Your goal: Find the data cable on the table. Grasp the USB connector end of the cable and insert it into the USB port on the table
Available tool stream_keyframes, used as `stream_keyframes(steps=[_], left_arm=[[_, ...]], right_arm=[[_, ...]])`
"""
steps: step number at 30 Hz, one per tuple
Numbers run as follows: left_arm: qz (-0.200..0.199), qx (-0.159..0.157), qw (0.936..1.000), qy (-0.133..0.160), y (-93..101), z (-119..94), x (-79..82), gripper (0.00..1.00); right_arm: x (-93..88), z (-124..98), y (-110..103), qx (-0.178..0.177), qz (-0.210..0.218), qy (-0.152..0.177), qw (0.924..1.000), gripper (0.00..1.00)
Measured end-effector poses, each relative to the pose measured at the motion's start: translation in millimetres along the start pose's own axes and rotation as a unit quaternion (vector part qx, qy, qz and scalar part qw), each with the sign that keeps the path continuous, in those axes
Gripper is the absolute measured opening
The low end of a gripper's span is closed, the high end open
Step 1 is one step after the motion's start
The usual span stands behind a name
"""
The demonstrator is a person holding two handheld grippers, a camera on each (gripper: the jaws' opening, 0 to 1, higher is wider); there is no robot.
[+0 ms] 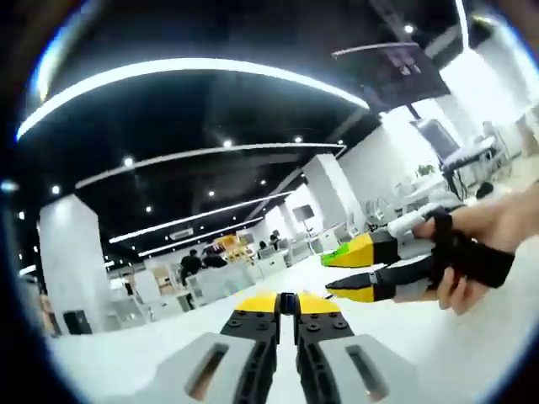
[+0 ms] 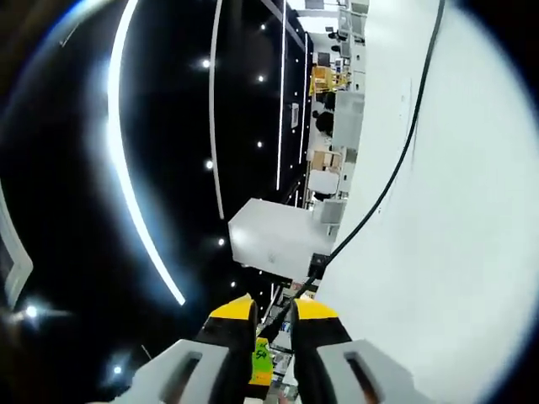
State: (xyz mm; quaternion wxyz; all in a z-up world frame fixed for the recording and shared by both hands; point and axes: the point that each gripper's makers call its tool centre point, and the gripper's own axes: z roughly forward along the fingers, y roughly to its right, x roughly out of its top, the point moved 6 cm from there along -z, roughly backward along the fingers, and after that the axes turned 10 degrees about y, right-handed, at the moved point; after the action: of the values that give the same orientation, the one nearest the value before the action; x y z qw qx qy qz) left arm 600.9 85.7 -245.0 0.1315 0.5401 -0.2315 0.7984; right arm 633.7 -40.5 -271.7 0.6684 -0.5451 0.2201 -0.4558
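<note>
A thin black data cable (image 2: 396, 168) runs across the white table (image 2: 455, 252) and rises off it into my right gripper (image 2: 274, 313). The yellow-tipped jaws stand a little apart with the cable's end between them; its USB connector is hidden. From the left gripper view, the right gripper (image 1: 330, 274) hovers above the table (image 1: 438, 353) at the right, held by a person's hand (image 1: 484, 231) with a black strap. My left gripper (image 1: 287, 305) is low over the table, its yellow tips pressed together with nothing in them.
Beyond the table's far edge lies an open office with desks and several people (image 1: 192, 265). A white pillar (image 1: 67, 252) stands at the left. The right gripper view is rolled on its side, with a white block (image 2: 269, 236) past the table edge.
</note>
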Motion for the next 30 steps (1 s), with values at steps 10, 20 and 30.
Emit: stream_keyframes(steps=[10, 20, 30], left_arm=[[-0.135, 0.007, 0.9908, -0.004, -4.4, -2.1, -6.6, 0.06], [-0.254, -0.006, 0.9671, 0.016, -1.8, -4.4, -9.6, 0.06], [-0.317, -0.017, 0.9479, 0.022, 5.0, -6.9, -15.8, 0.06]], right_arm=[[-11.7, 3.3, 15.8, -0.021, -0.036, -0.022, 0.9989, 0.20], [-14.8, 8.5, 14.6, -0.004, -0.015, -0.015, 0.9998, 0.28], [-17.0, 10.9, 11.7, -0.011, -0.015, -0.007, 0.9998, 0.22]])
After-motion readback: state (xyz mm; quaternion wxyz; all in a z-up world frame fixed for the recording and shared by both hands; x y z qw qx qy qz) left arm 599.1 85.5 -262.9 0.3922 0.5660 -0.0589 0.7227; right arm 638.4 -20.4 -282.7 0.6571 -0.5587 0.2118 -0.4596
